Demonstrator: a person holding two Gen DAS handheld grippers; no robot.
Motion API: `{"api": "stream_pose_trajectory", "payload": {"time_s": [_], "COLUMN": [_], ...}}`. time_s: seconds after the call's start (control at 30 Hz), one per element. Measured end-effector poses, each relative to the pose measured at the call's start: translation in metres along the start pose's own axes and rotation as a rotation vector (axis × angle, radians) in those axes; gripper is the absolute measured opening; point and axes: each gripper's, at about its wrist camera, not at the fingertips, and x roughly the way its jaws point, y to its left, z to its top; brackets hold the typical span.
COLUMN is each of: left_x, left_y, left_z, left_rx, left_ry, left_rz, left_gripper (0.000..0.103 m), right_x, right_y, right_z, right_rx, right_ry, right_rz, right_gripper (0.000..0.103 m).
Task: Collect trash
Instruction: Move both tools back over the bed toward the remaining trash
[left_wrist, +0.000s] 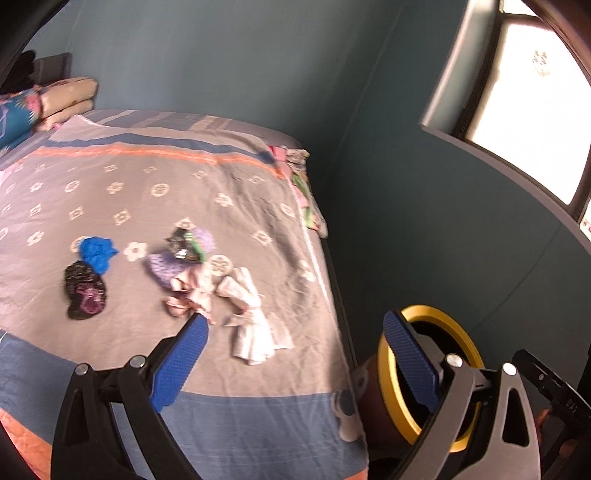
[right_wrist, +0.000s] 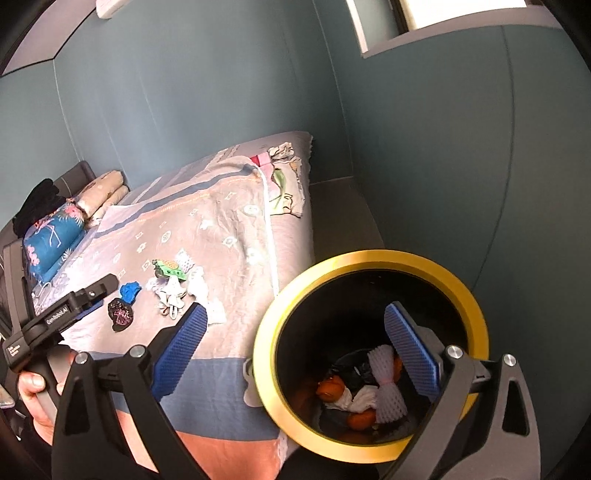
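Note:
Trash lies on the bed: a white tissue wad (left_wrist: 251, 325), a pink crumpled piece (left_wrist: 192, 295), a purple foam net with a dark wrapper (left_wrist: 184, 254), a blue scrap (left_wrist: 95, 252) and a black wrapper (left_wrist: 84, 295). My left gripper (left_wrist: 295, 343) is open and empty, above the bed's near right corner, a little short of the tissue. My right gripper (right_wrist: 295, 339) is open and empty over the yellow-rimmed bin (right_wrist: 369, 258), which holds a white foam net (right_wrist: 386, 384), tissue and orange peel. The same trash pile shows small in the right wrist view (right_wrist: 173, 291).
The bed (left_wrist: 240, 206) has a grey patterned cover and meets the teal wall (left_wrist: 406, 221) on its right. Pillows (left_wrist: 55, 103) sit at the head. The bin (left_wrist: 391, 384) stands on the floor by the bed's corner. A window (left_wrist: 524, 110) is at upper right.

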Motion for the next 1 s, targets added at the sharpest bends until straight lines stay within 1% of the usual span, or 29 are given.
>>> {"api": "stream_pose_trajectory", "payload": {"time_s": [0.2, 0.47, 0.6, 0.73, 1.0], "left_x": [-0.014, -0.028, -0.031, -0.031, -0.019], "left_y": [0.038, 0.084, 0.109, 0.138, 0.182], "left_z": [0.004, 0.007, 0.007, 0.005, -0.004], "left_rx": [-0.053, -0.093, -0.114, -0.154, -0.236], "left_ry": [-0.021, -0.043, -0.042, -0.037, -0.014], "left_rz": [0.047, 0.124, 0.169, 0.209, 0.249], "left_gripper": [0.093, 0.093, 0.093, 0.093, 0.093], "right_x": [0.002, 0.019, 0.032, 0.052, 0.091], "right_y": [0.026, 0.05, 0.066, 0.083, 0.126], "right_z": [0.005, 0.007, 0.006, 0.004, -0.003], "right_rx": [-0.046, -0.054, -0.07, -0.081, -0.132], "right_ry": [-0.029, -0.005, 0.017, 0.06, 0.103], "right_rz": [-0.027, 0.0, 0.025, 0.056, 0.086], "right_gripper": [0.093, 0.093, 0.093, 0.093, 0.093]}}
